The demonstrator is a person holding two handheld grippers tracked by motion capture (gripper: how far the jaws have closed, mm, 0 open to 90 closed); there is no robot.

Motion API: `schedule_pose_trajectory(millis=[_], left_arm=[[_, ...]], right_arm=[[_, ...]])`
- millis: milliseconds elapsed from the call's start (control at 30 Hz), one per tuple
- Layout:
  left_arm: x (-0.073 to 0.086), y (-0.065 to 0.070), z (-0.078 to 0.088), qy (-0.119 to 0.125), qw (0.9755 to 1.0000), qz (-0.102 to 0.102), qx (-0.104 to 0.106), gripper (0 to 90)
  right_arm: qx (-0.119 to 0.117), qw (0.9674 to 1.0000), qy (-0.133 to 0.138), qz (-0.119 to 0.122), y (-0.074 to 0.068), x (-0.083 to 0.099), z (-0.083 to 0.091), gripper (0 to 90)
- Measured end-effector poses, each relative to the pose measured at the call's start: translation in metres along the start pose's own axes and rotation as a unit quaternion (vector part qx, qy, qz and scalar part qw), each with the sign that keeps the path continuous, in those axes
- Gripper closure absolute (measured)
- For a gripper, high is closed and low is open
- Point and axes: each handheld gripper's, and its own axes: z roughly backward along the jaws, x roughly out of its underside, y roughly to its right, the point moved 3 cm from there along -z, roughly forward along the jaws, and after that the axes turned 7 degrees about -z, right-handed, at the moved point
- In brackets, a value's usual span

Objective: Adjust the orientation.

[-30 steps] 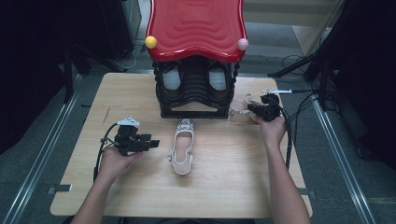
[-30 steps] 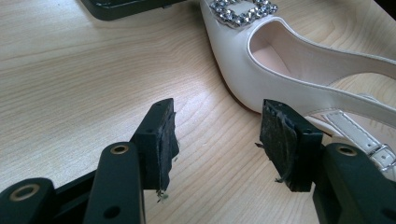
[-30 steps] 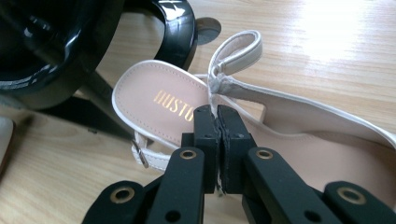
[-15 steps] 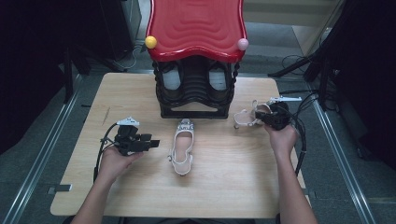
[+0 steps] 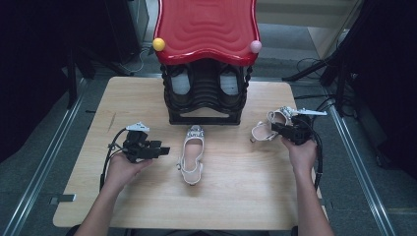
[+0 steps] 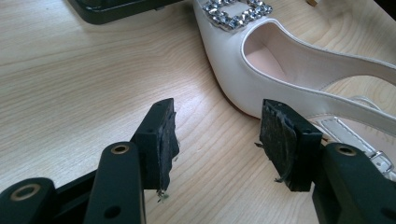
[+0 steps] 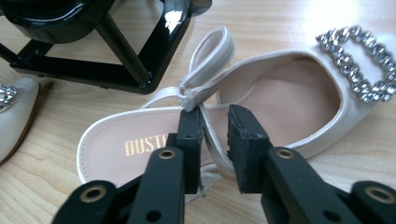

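Observation:
A white slingback shoe [image 5: 191, 155] with a jewelled buckle lies mid-table, toe toward the black shoe rack [image 5: 205, 115]. My left gripper [image 5: 164, 150] rests just left of it, open and empty; the left gripper view has that shoe [image 6: 289, 60] just beyond the left gripper [image 6: 217, 135]. The matching shoe [image 5: 265, 129] lies right of the rack. My right gripper [image 5: 275, 129] is at its heel end. In the right gripper view the right gripper [image 7: 215, 133] straddles this second shoe's [image 7: 280, 88] thin heel strap. Its jaws have just been opening, and a gap shows beside the strap.
The rack carries a red wavy top [image 5: 206, 27] with a yellow ball [image 5: 158, 44] and a pink ball [image 5: 255, 46] at its corners. Grey shoes sit inside it. Its glossy black base [image 7: 116, 42] is close behind the right-hand shoe. The table's right edge [image 5: 319, 147] is near my right hand.
My right hand has drawn the second shoe to the right and a little nearer to me, away from the rack. The left hand and the middle shoe have not moved.

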Motion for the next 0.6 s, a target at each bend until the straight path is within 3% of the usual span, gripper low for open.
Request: schedule_pose_trajectory(millis=[233, 467, 600], left_arm=[[0.0, 0.001, 0.0, -0.001, 1.0, -0.001, -0.002, 46.0], [0.0, 0.001, 0.0, 0.0, 1.0, -0.001, 0.0, 46.0], [0.0, 0.0, 0.001, 0.0, 1.0, -0.001, -0.002, 46.1]], right_arm=[[-0.012, 0.9997, 0.022, 0.002, -0.018, -0.011, 0.011, 71.5], [-0.037, 0.9988, 0.011, 0.03, -0.049, -0.013, 0.006, 89.2], [-0.047, 0.9984, -0.004, 0.032, -0.06, -0.011, -0.008, 90.0]])
